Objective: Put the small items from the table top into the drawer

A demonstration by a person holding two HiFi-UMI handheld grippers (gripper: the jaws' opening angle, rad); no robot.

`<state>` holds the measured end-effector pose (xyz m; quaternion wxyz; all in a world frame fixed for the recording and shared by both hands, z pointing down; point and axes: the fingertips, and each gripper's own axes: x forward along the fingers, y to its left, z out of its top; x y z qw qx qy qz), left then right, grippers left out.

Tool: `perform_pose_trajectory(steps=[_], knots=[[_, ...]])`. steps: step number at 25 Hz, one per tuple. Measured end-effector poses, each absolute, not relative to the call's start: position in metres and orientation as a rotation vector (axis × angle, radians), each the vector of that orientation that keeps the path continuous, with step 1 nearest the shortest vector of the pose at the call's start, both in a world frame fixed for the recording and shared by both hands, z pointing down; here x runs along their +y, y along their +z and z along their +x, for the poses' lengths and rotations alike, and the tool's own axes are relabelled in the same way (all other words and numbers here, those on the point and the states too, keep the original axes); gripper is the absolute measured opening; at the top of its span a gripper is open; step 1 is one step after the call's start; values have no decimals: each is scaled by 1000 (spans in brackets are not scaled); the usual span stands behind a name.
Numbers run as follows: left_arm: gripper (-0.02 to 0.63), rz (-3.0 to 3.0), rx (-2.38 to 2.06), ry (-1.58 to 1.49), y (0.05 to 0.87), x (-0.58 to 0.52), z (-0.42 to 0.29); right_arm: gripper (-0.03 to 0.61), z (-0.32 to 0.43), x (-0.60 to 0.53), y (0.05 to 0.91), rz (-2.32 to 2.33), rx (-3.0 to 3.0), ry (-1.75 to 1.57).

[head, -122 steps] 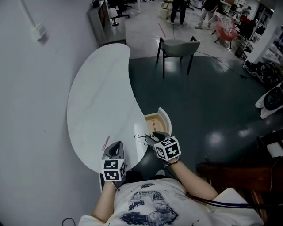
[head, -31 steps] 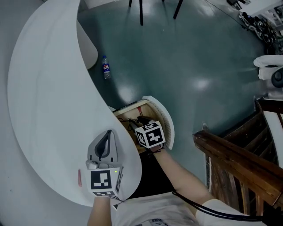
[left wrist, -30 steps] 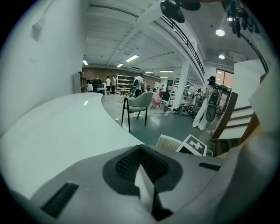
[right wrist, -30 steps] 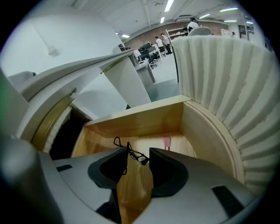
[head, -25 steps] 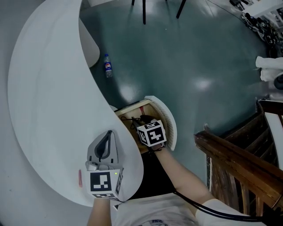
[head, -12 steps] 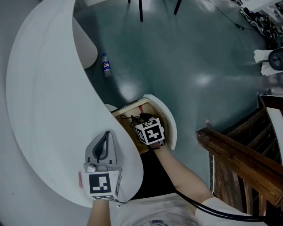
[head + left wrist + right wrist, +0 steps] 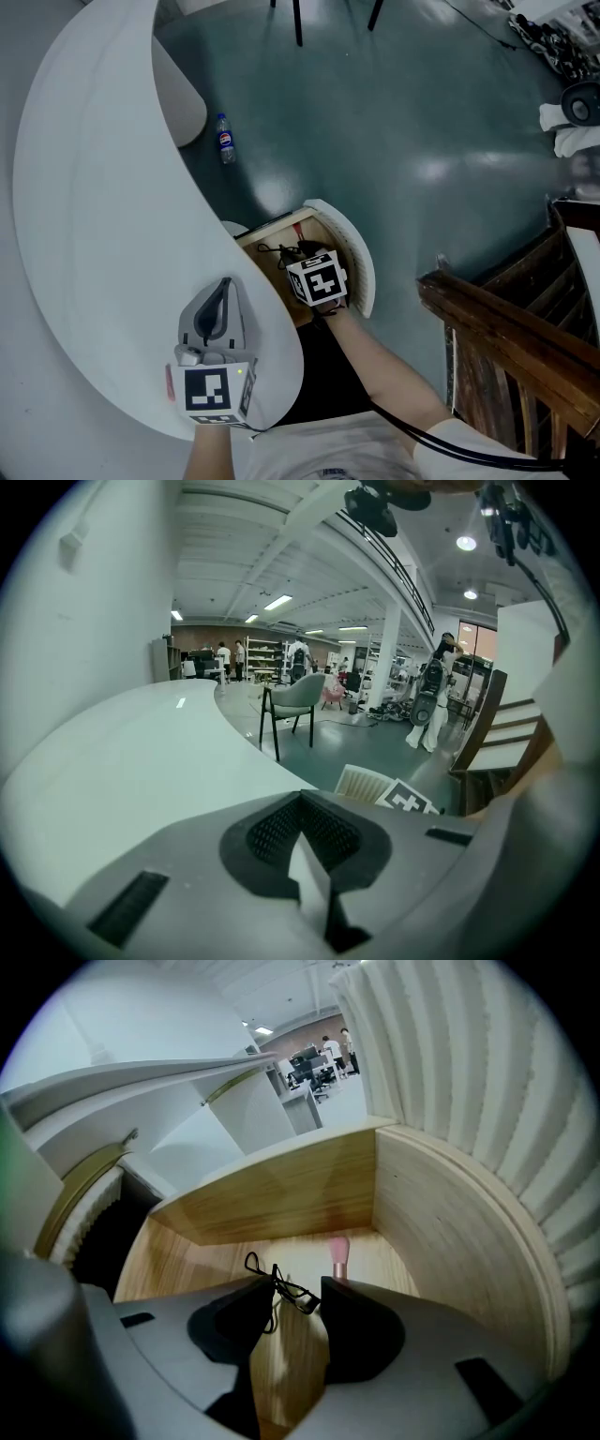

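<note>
The wooden drawer (image 7: 349,251) stands pulled out from under the white curved table (image 7: 94,187). My right gripper (image 7: 291,1290) reaches down into it, its marker cube (image 7: 317,277) above the drawer floor. Its jaws are open. A thin black cable (image 7: 277,1286) lies on the drawer floor at the jaw tips, and a pink item (image 7: 338,1252) lies just beyond. My left gripper (image 7: 223,285) rests over the table's near end, shut with nothing in it. A small reddish item (image 7: 170,382) shows on the table beside its cube.
A plastic bottle (image 7: 223,139) lies on the dark green floor past the table's edge. A wooden stair rail (image 7: 506,328) runs at the right. Chair legs (image 7: 298,19) stand at the top. In the left gripper view a grey chair (image 7: 295,694) stands beyond the table.
The right gripper, earlier at the table's edge with the black cable, is now down in the drawer where the cable lies. Over the last second neither gripper has visibly moved.
</note>
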<state>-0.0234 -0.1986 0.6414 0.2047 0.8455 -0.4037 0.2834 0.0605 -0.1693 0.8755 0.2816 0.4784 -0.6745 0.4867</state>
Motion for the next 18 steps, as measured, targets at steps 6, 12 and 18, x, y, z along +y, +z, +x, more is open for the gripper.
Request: perform_pose_trajectory(steps=[6, 12, 18], knots=[[20, 2354, -1140, 789, 641, -199, -24, 170, 66, -168, 877, 1306, -1788, 1296], [20, 2343, -1158, 792, 643, -203, -27, 170, 65, -173, 876, 1312, -1795, 1298], [20, 2330, -1181, 782, 641, -197, -27, 170, 67, -172, 871, 1323, -1814, 1288]])
